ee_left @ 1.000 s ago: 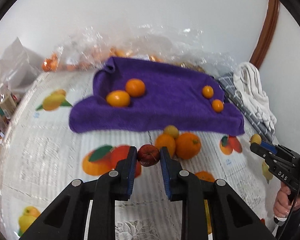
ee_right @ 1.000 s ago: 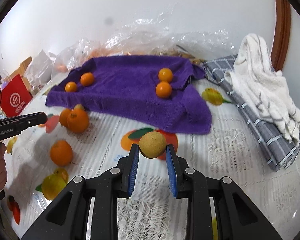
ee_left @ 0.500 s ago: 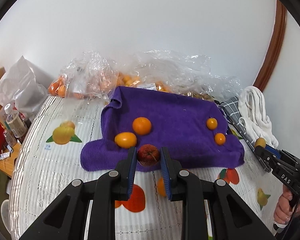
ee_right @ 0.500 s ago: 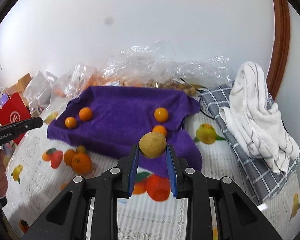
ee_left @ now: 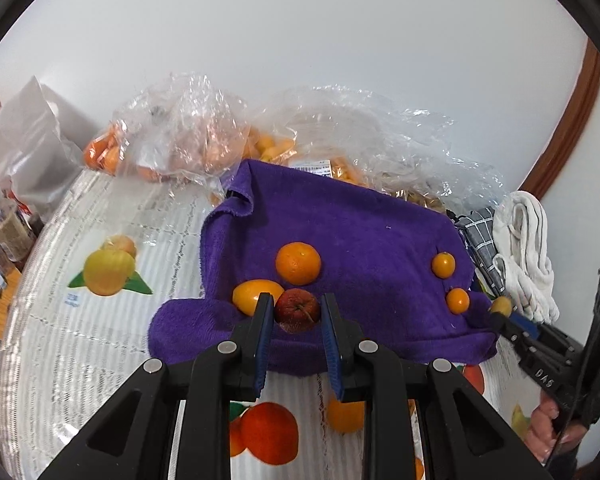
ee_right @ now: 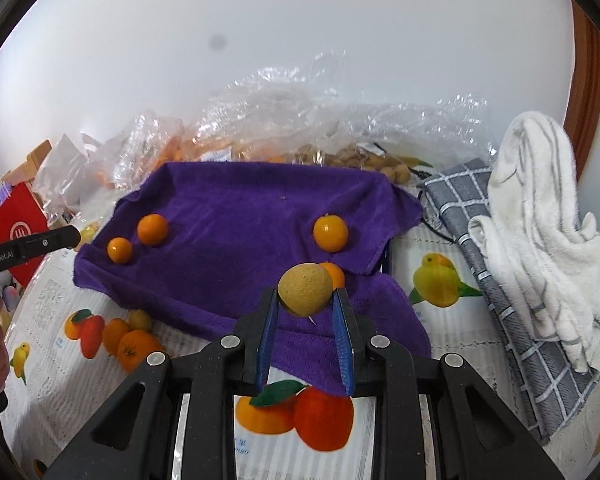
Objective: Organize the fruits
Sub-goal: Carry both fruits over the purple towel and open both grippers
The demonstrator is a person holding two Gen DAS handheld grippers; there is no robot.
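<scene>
My left gripper is shut on a small dark red fruit, held above the near edge of the purple towel. An orange and a yellow-orange fruit lie on the towel just behind it, and two small oranges lie at its right. My right gripper is shut on a tan round fruit, held above the towel's near right corner. Two small oranges lie at its left and one lies at its right.
Loose oranges lie on the fruit-print tablecloth left of the towel's front. Clear plastic bags of fruit sit along the wall. A white towel on a grey checked cloth lies at the right. A red box stands far left.
Both grippers have risen and moved forward from the tablecloth over the towel's near edge, each still holding its fruit.
</scene>
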